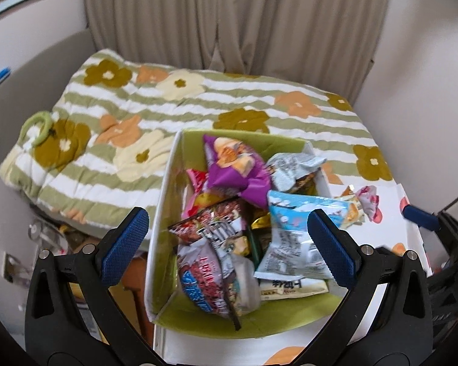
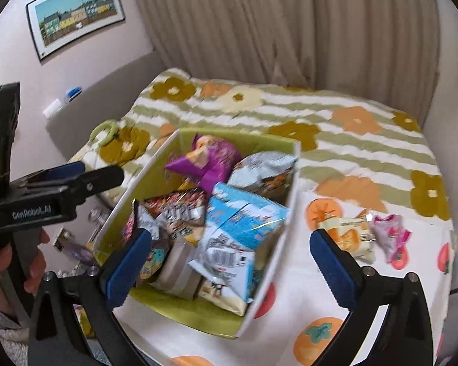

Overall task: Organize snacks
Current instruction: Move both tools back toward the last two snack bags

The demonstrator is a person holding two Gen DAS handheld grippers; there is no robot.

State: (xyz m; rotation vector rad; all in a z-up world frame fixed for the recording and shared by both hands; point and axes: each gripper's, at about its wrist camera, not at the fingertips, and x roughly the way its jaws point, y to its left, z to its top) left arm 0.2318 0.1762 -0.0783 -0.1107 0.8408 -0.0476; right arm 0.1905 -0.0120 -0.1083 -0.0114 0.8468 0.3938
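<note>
Fingers [image 1: 125, 244] of both our grippers spread wide, holding nothing | box [image 2: 290, 210] on table already full of snacks | two small packets [image 2: 348, 235] left outside, beside its right wall

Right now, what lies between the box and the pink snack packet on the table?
In the right wrist view, one yellow snack packet lies between the box and the pink snack packet.

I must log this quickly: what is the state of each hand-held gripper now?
Left hand-held gripper: open, holding nothing, above the snack box.
Right hand-held gripper: open, holding nothing.
</note>
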